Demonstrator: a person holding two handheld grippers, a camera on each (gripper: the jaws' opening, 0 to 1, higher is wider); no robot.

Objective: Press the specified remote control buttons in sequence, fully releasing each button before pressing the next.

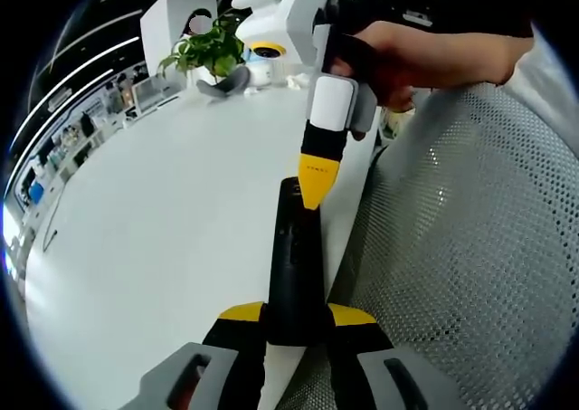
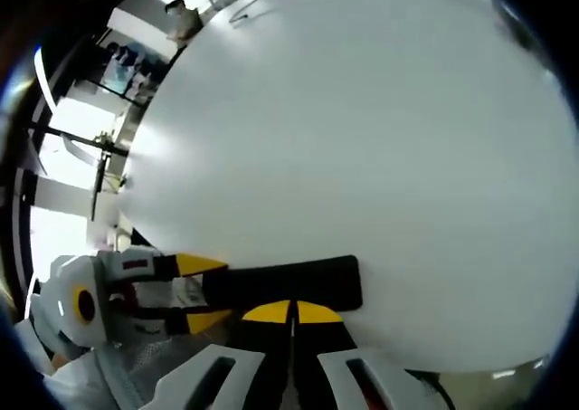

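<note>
Remote point(image 1: 294, 274) lies at the table point(image 1: 154, 247) edge, clamped by your left gripper point(image 1: 296, 319); right gripper point(image 1: 317, 188) — jaws together — tip on a far-end button; press straight down, then lift fully clear.

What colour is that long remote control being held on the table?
Black. The remote control shows best in the left gripper view.

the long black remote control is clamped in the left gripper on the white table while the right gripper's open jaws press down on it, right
Not quite. The long black remote control is clamped in the left gripper over the white table, but the right gripper presses it with shut jaws: the right gripper view shows its yellow tips meeting.
</note>
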